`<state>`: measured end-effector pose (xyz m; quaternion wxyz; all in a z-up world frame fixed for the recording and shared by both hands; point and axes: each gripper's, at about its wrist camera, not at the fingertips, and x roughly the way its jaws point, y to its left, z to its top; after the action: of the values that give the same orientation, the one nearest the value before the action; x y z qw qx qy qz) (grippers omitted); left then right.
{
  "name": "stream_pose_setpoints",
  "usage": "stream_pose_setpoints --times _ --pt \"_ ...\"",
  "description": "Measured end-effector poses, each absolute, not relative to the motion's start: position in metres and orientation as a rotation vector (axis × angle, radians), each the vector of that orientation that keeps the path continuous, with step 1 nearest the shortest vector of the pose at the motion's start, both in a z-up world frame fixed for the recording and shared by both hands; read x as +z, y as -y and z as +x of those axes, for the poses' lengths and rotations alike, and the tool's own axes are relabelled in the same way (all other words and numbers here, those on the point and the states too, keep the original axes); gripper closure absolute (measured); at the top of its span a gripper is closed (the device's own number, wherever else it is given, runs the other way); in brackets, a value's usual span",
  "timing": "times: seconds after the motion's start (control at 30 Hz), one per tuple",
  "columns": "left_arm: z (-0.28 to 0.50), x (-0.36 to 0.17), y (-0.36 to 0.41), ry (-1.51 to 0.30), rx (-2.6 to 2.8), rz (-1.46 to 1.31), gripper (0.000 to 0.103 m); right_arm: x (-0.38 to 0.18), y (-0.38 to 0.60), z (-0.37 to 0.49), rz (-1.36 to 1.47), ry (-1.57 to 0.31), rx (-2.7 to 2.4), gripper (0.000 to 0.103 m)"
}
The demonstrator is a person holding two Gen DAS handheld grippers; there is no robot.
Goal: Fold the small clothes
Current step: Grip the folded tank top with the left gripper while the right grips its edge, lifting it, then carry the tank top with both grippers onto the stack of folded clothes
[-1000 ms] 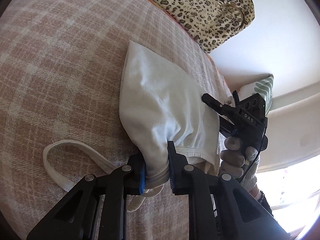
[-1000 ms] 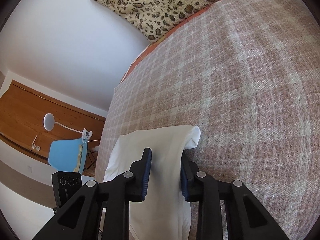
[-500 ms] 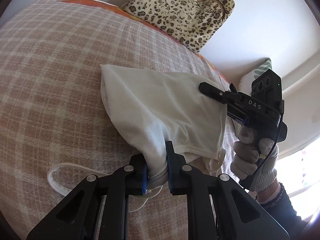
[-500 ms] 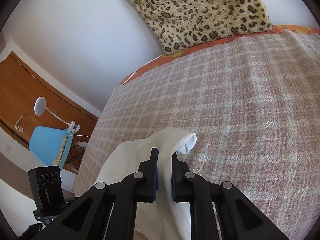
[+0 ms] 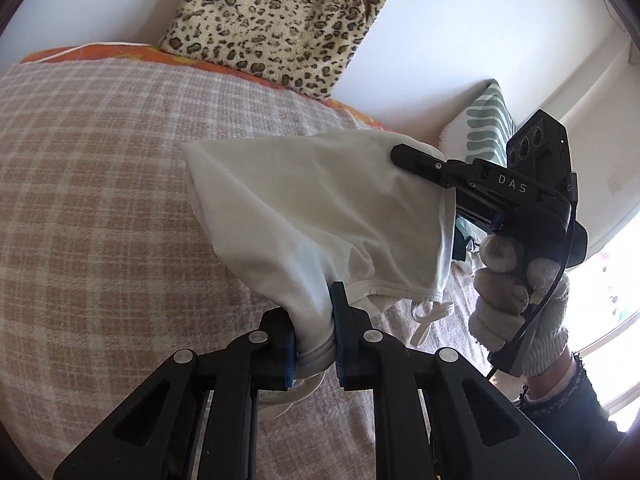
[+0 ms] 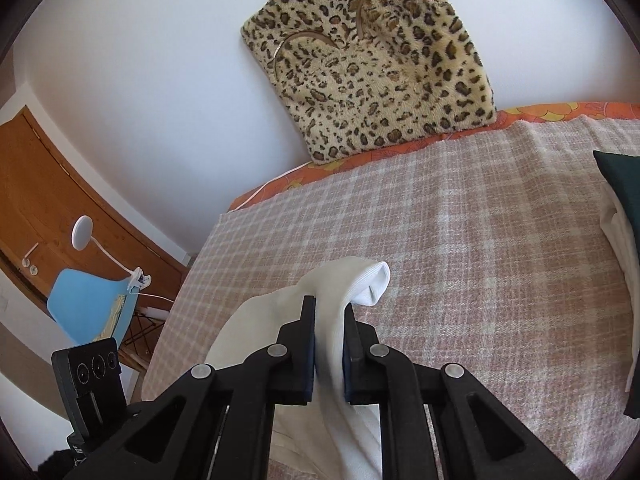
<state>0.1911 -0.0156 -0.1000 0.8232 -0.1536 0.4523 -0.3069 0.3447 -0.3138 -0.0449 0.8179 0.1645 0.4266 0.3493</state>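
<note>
A small white garment (image 5: 320,208) hangs between both grippers above the pink plaid blanket (image 5: 100,200). My left gripper (image 5: 314,320) is shut on its bunched lower corner. My right gripper (image 6: 329,320) is shut on another corner of the garment (image 6: 344,292), whose ribbed end sticks out past the fingertips. In the left wrist view the right gripper (image 5: 404,154) shows at the right, held by a gloved hand (image 5: 516,292). A white strap (image 5: 428,316) dangles under the garment.
A leopard-print cushion (image 6: 372,60) leans on the wall at the bed's head. Dark green and white folded clothes (image 6: 624,208) lie at the right edge. A striped pillow (image 5: 486,128) sits near the window. A blue chair (image 6: 88,308) and lamp stand beside the bed.
Both grippers have lifted the garment up off the blanket. The right gripper closed onto its corner. The views tilted up toward the wall and cushion.
</note>
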Motion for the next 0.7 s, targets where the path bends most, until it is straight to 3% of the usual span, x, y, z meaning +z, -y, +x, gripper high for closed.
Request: stream_pose_setpoints --times 0.7 --pt "0.172 -0.069 0.179 -0.864 -0.872 -0.158 0.09 -0.014 0.498 0.321 0.489 -0.755 0.508 0.095"
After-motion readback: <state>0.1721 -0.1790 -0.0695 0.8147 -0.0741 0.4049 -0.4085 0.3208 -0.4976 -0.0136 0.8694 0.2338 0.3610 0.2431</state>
